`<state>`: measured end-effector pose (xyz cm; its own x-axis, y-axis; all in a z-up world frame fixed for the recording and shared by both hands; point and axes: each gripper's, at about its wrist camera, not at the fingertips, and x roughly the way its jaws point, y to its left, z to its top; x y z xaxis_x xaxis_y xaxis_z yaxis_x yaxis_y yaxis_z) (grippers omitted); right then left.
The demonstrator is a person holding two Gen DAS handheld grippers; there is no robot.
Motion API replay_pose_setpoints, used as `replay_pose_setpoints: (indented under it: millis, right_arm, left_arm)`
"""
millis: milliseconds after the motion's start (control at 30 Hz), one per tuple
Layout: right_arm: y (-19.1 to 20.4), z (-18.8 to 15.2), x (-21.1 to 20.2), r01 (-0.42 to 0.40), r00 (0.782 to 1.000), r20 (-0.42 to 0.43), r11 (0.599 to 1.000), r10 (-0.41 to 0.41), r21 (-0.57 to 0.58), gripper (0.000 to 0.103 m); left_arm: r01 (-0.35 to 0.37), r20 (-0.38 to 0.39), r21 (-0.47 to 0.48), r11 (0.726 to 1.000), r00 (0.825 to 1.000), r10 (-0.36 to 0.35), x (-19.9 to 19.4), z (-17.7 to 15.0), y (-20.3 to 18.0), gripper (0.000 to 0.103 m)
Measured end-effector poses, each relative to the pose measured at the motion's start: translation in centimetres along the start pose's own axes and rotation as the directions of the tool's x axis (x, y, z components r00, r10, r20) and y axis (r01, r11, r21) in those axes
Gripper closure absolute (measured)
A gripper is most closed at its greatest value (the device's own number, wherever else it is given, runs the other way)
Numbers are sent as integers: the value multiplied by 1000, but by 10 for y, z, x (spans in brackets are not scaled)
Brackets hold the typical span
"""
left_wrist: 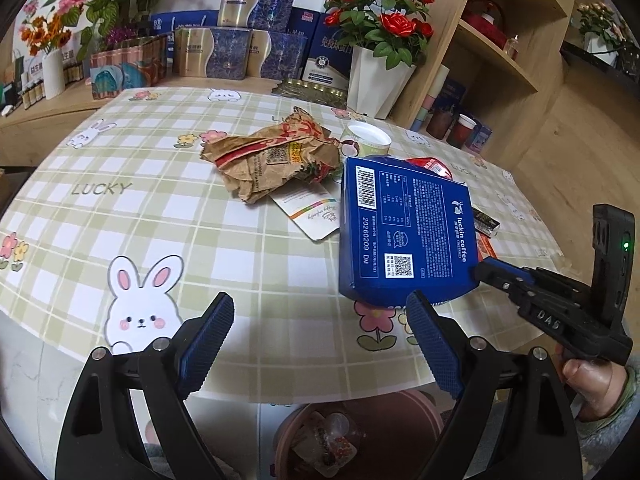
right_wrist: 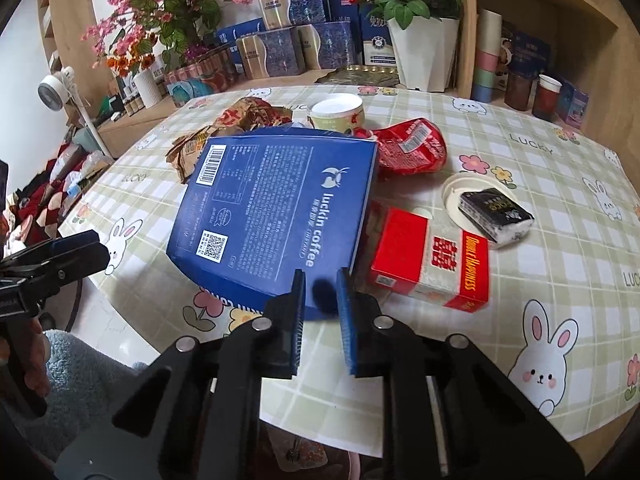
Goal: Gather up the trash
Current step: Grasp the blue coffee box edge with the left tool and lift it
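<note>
Your right tongs [right_wrist: 320, 300] are clamped on the near edge of the flat blue cardboard luckin coffee box [right_wrist: 276, 208], which is tilted, its far end higher than the pinched corner, above the bench [right_wrist: 540, 280] with its green checked rabbit-print cloth. Your left tongs [left_wrist: 320, 320] stand wide apart with nothing between the pads, near the bench's front edge and just left of the box.

Beside the box on its right lies a red and white Double Happiness cigarette carton [right_wrist: 432, 264], flat on the cloth. Beyond that, a small black wrapped packet [right_wrist: 496, 212] rests on a white round plastic lid [right_wrist: 456, 196]. Behind the box sit a crumpled red foil wrapper [right_wrist: 412, 144], a white paper cup with a green band [right_wrist: 340, 114] and a crumpled brown paper bag [left_wrist: 272, 152]. A white printed card [left_wrist: 312, 216] pokes out from under the bag.

Below the bench's front edge you can see a reddish-brown round bin [left_wrist: 384, 428] with some wrappers already in it.
</note>
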<state>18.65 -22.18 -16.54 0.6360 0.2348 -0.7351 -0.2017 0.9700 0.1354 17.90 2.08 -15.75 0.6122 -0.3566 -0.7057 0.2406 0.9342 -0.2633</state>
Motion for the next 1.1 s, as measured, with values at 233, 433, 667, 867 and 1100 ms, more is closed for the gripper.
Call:
replay_pose_setpoints:
  millis: [233,433,667,867,1100]
  right_arm:
    - [-3,0,5,59,998,-5,998,-59,-3,90]
    - [-9,0,6,52,999,-6,999,-52,10,91]
    - [-11,0,7,44,999,-2,999,-44,19,91]
    - [-13,-1,7,37,999,5,999,-37,29,91]
    - [-16,-1,7,30,1000,4,999,-30,45,91]
  left_arm:
    - [87,-41,-1,996,995,-87,23,10,-7,17]
    - [210,-108,-96,973,969,-220,62,27,-7,17]
    - [324,-138,-286,902,918,-373,96,39,1,23]
    - [377,-150,-346,859,882,-447,111,40,-5,33]
    - [365,-173,-356,860,879,-445,124,39,-12,40]
